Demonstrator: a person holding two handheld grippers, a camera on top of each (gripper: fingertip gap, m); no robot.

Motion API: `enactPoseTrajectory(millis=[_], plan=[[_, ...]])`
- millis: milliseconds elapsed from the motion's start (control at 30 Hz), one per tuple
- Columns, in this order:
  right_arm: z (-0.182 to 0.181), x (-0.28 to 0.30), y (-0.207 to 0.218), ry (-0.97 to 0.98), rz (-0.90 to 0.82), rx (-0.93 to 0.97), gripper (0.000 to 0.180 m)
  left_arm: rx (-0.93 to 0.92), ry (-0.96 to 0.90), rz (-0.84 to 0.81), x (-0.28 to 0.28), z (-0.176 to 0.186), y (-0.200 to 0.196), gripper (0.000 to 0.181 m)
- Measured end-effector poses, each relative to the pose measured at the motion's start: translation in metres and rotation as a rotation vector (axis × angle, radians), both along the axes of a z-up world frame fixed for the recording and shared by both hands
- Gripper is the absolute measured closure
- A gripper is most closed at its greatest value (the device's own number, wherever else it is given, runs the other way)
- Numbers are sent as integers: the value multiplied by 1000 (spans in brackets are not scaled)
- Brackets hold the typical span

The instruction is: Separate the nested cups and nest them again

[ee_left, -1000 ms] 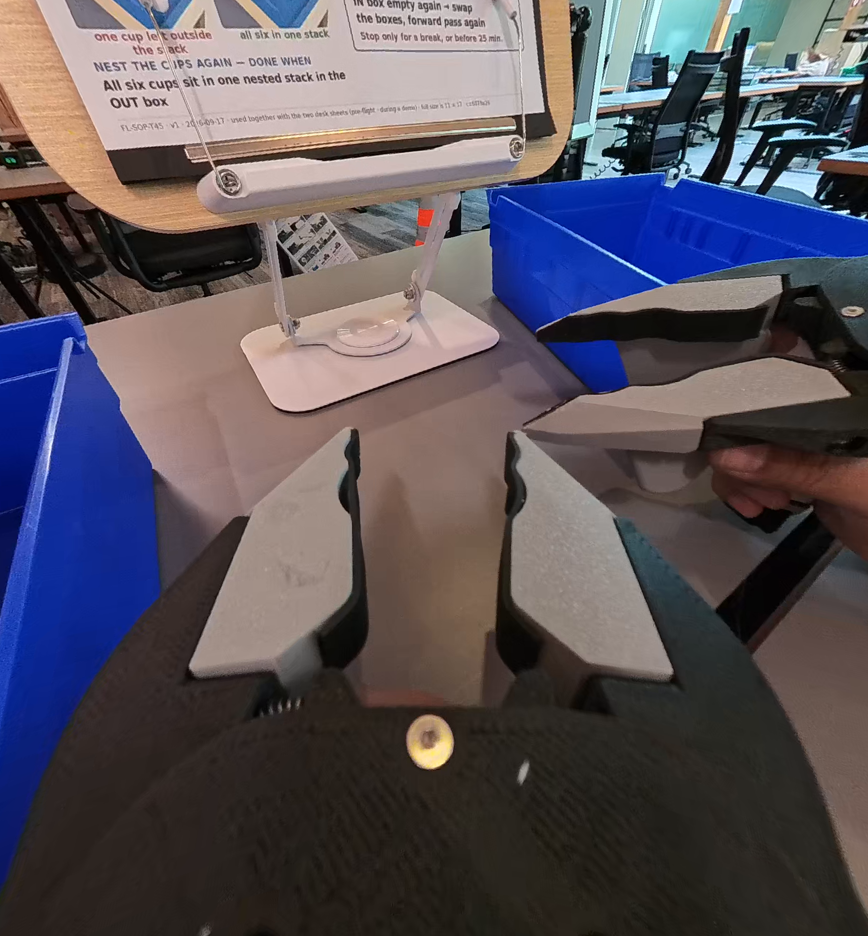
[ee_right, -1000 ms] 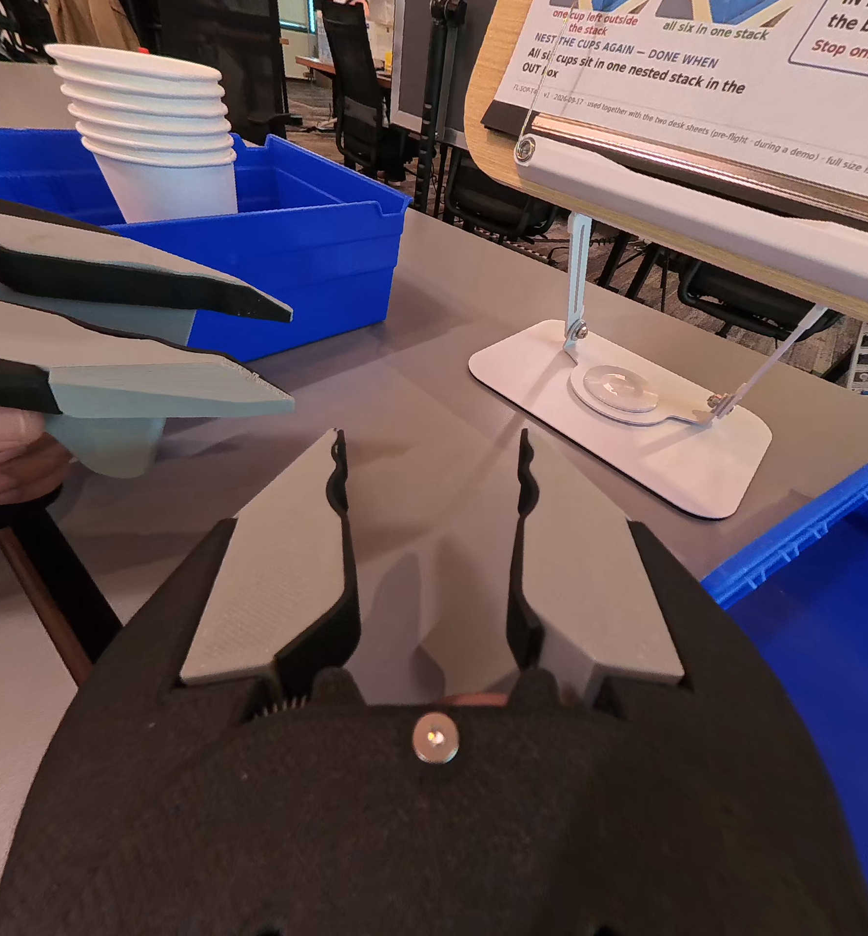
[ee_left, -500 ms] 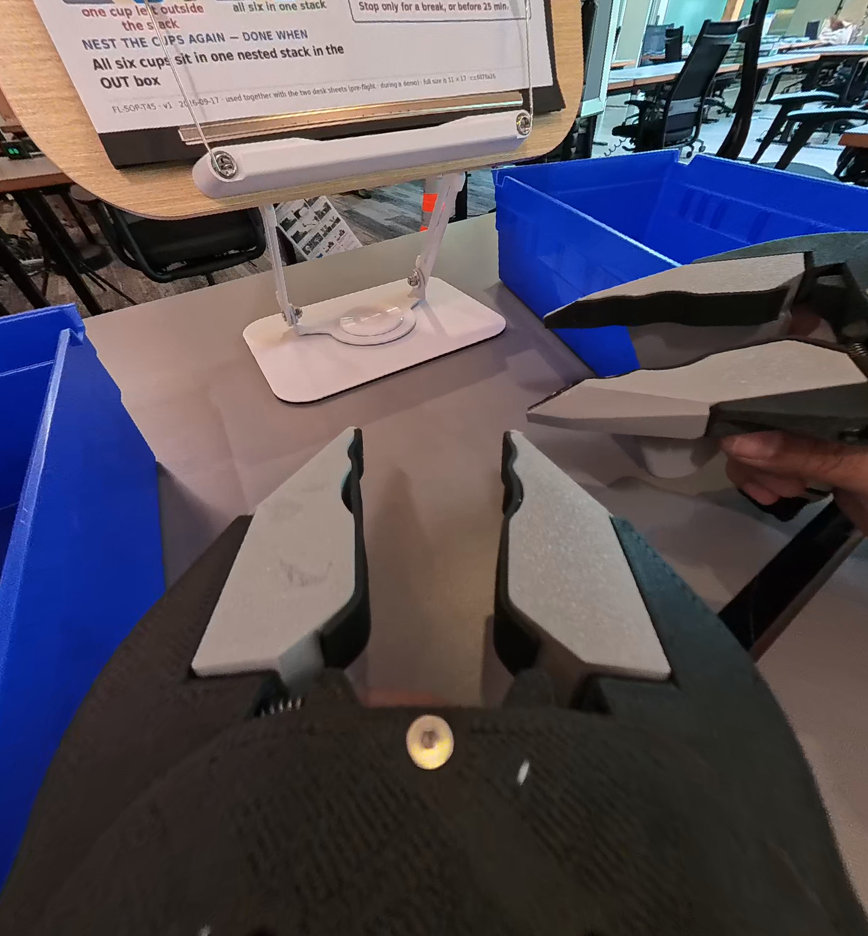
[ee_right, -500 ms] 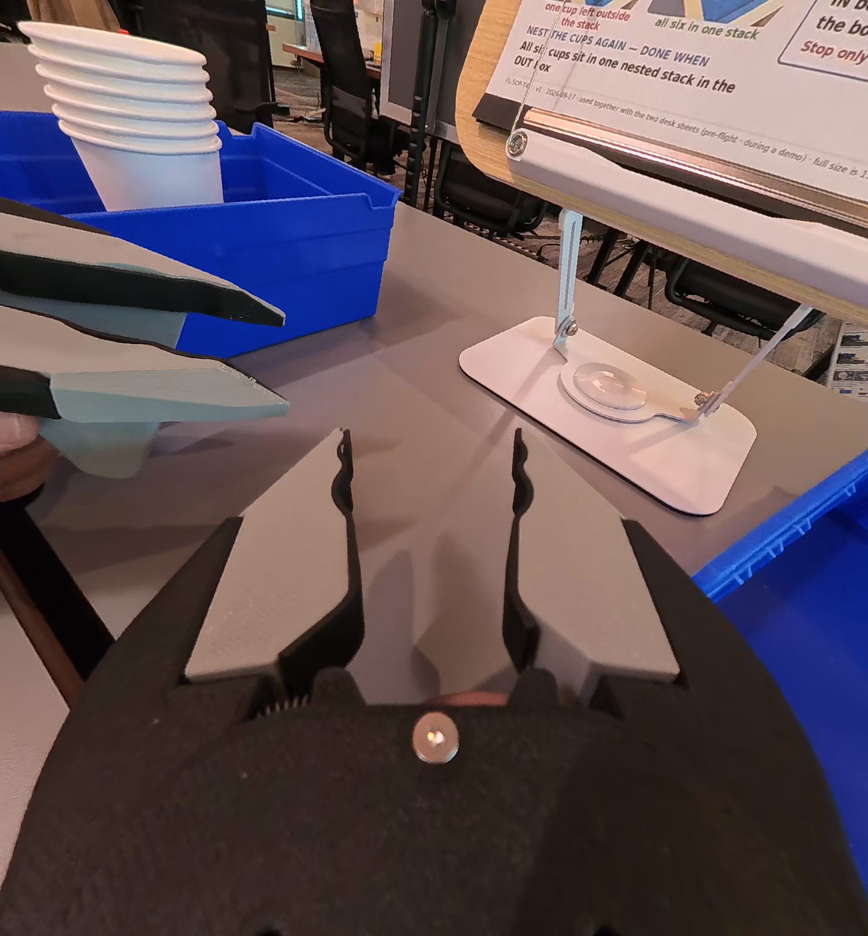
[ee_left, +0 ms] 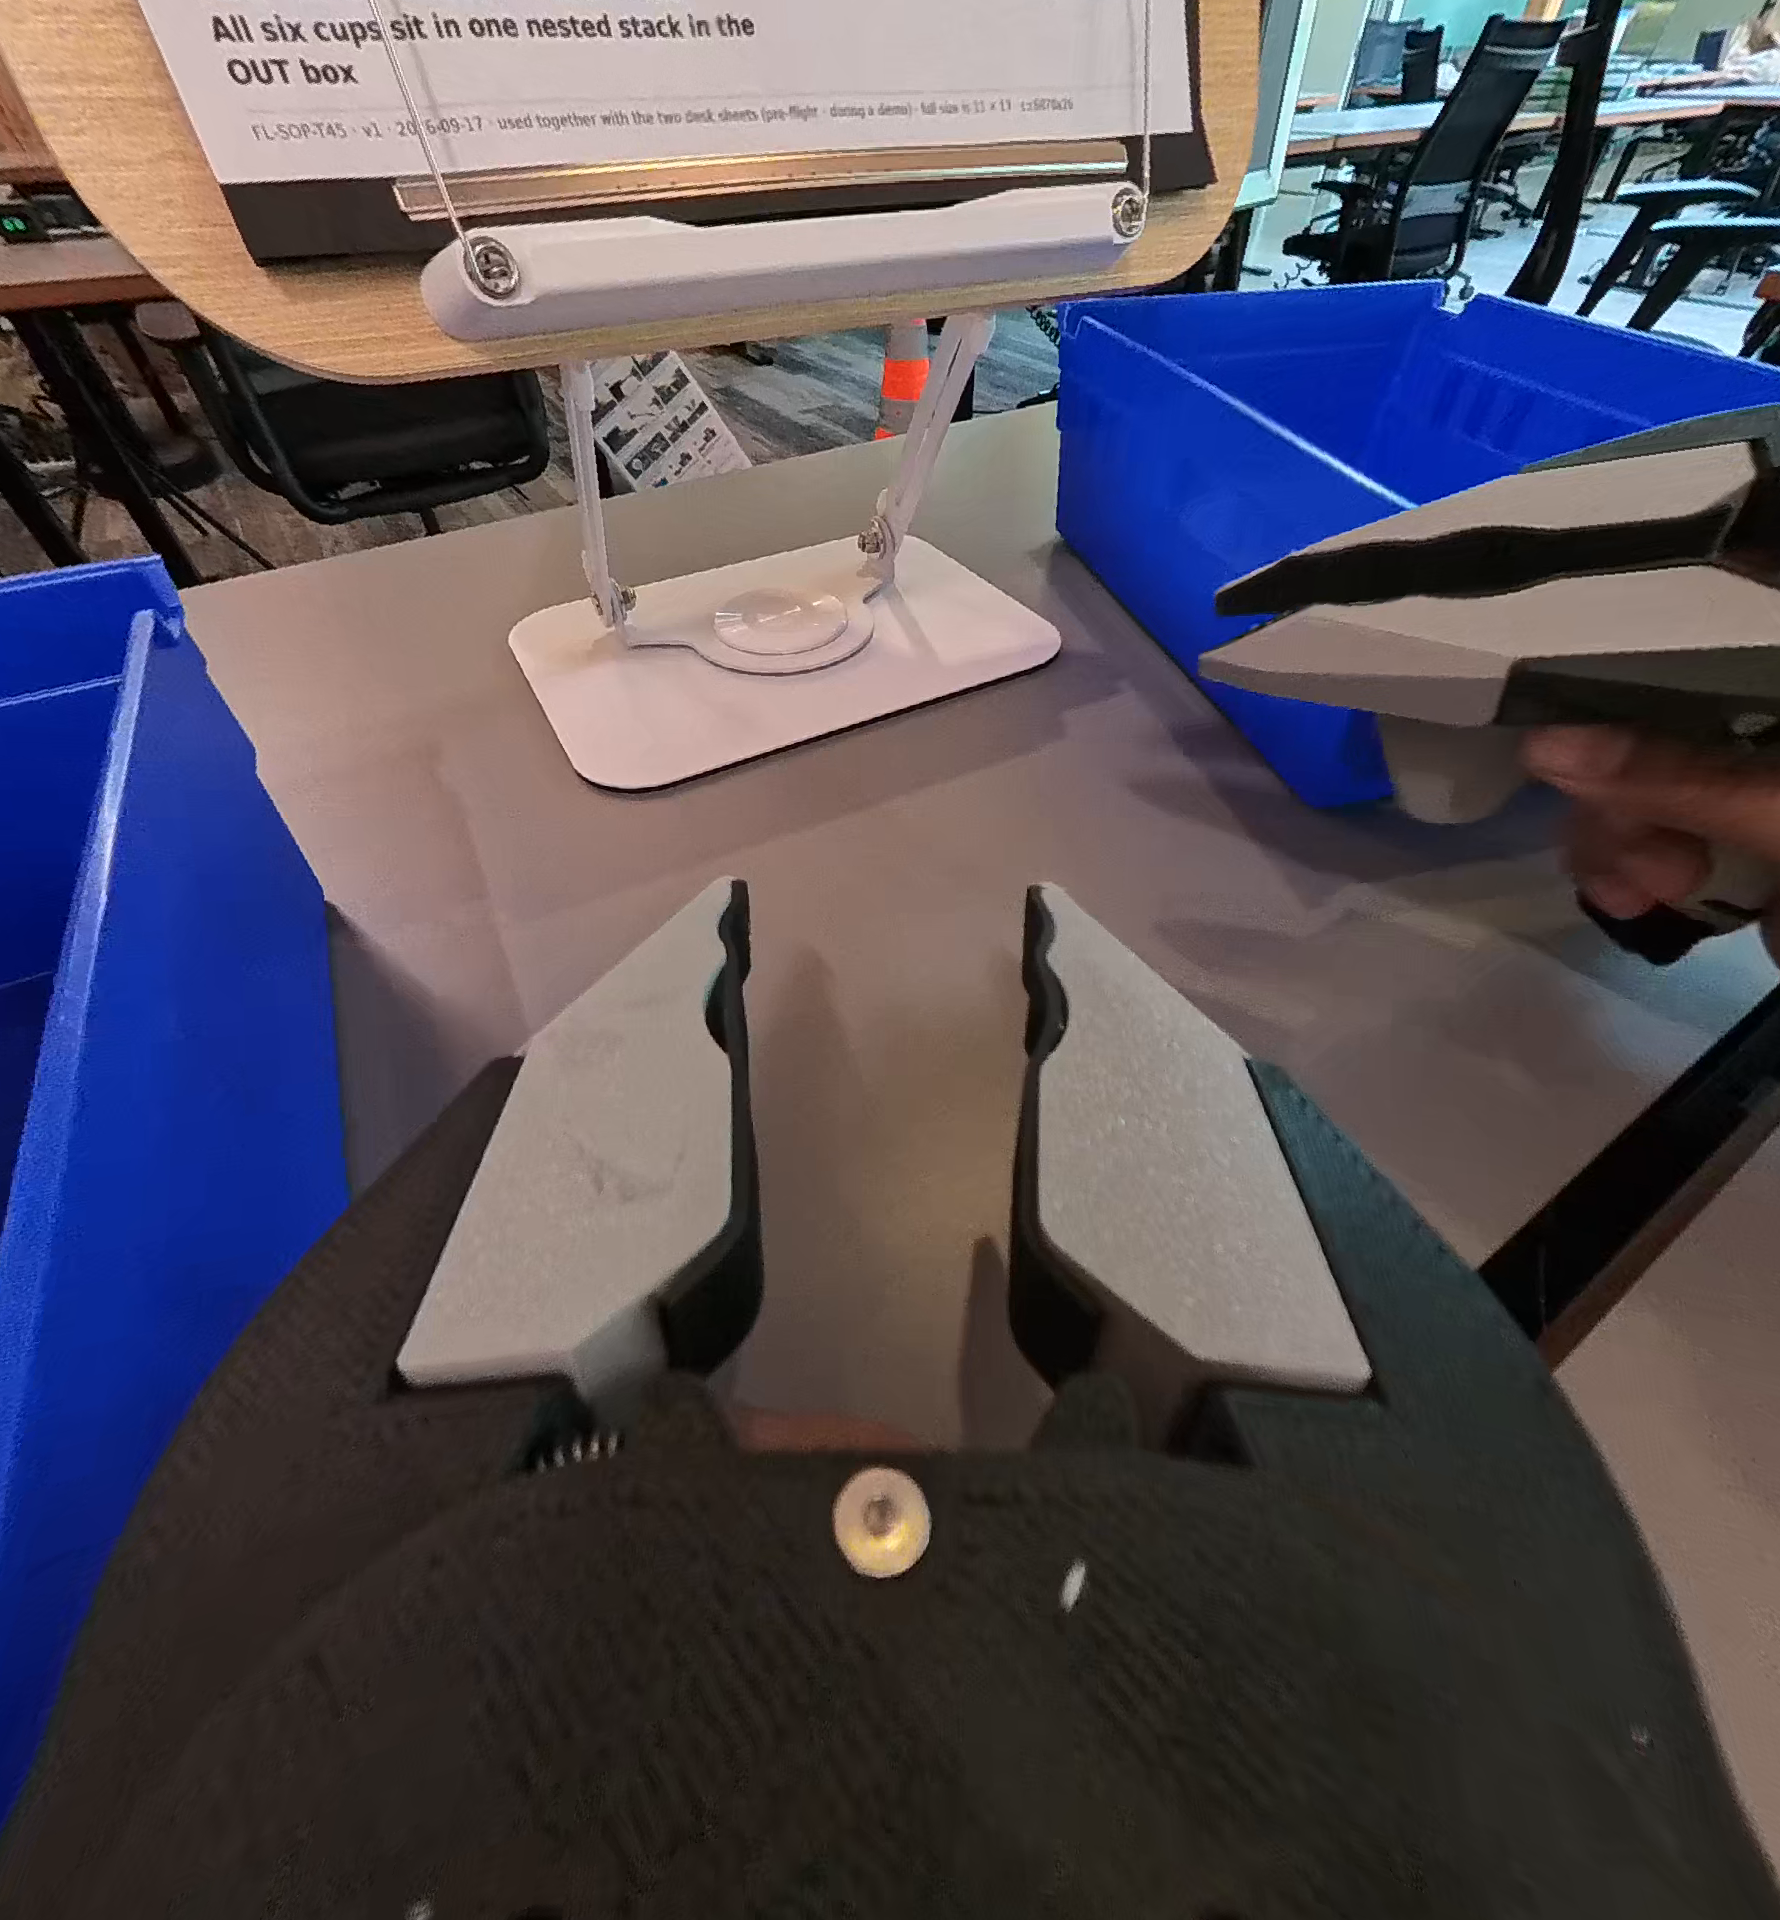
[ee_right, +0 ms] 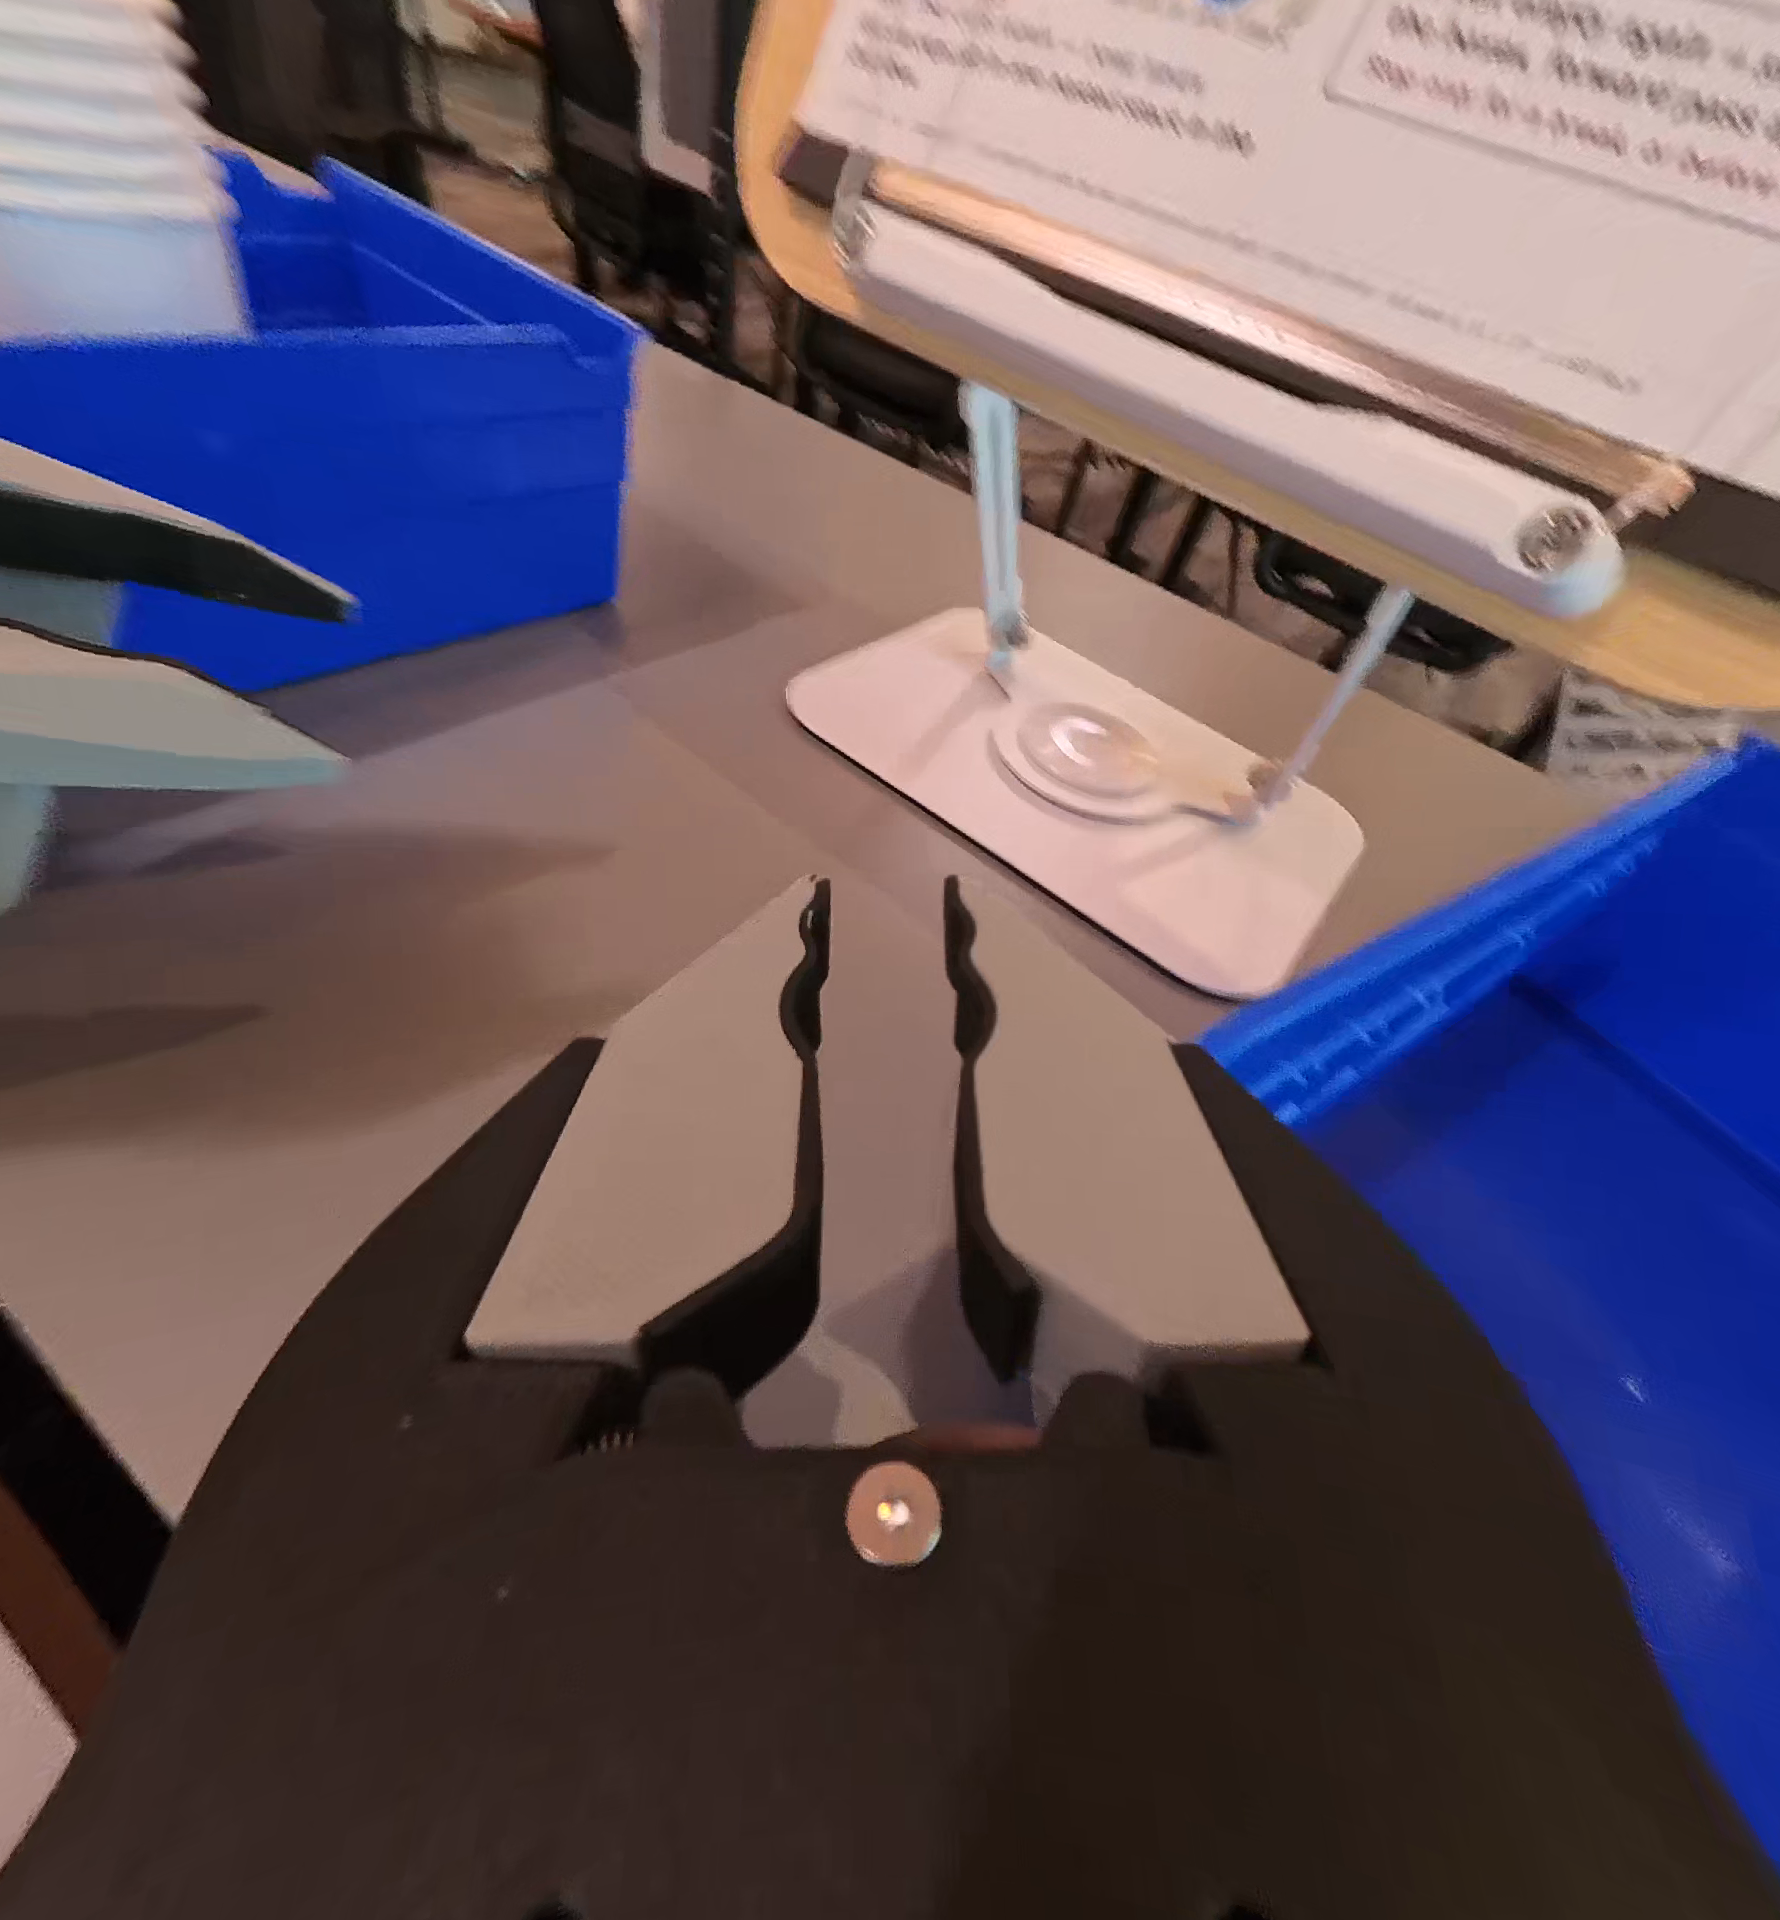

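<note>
Two hand-held grippers hover empty over a grey bench (ee_left: 865, 831) flanked by blue bins. The left gripper (ee_left: 884, 904) is spread wide with nothing between its fingers. The right gripper (ee_right: 881, 894) is narrowed to a slim gap, also gripping nothing; its view is smeared by motion.

The nested cups (ee_right: 55, 177), a white stack, stand in the left bin (ee_right: 366, 436), at the top left corner of the right wrist view. The stack is upright, rims up, its long axis vertical, and it rises above the bin wall, probably so that a gripper can take a rim or side from above. The left wrist view does not show the cups.

The right bin (ee_left: 1229, 499) looks empty where visible, likely kept free to receive cups. A stand (ee_left: 782, 665) between the bins props up an instruction sheet facing the person. Judging by the intact stack, separation has not begun.
</note>
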State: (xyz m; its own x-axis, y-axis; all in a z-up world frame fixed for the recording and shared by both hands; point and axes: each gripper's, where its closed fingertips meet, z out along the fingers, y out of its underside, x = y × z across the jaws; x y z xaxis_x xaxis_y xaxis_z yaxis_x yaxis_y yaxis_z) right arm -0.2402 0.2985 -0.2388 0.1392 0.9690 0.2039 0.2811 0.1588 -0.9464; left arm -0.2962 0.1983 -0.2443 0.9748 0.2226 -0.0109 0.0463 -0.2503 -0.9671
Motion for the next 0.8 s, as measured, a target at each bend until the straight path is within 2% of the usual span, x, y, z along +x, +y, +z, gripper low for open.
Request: enactPoseTrajectory(millis=[67, 133, 167, 200, 267, 333, 467, 533, 800], plan=[[7, -8, -20, 60, 88, -21, 166, -3, 4, -2, 1, 0, 0, 130], [4, -18, -37, 68, 152, -55, 159, -5, 8, 0, 1, 0, 0, 130], [-1, -25, -40, 58, 148, -69, 162, -4, 7, 1, 0, 0, 0, 130], [-8, -29, -33, 31, 93, -65, 164, -5, 4, 2, 0, -1, 0, 130], [-16, -29, -9, -21, -63, -75, 151, -13, 1, 7, -2, -3, 0, 130], [-16, -26, -9, -17, -55, -121, 136, -18, -2, 12, -3, -5, 0, 130], [-20, -12, 14, -53, -182, -105, 116, -24, 2, 12, -3, -6, 0, 130], [-13, -10, 14, -18, -160, -118, 107, -23, 5, 12, -2, -5, 0, 130], [-8, -9, 11, 11, -121, -135, 101, -15, 0, 13, -3, -3, -1, 131]])
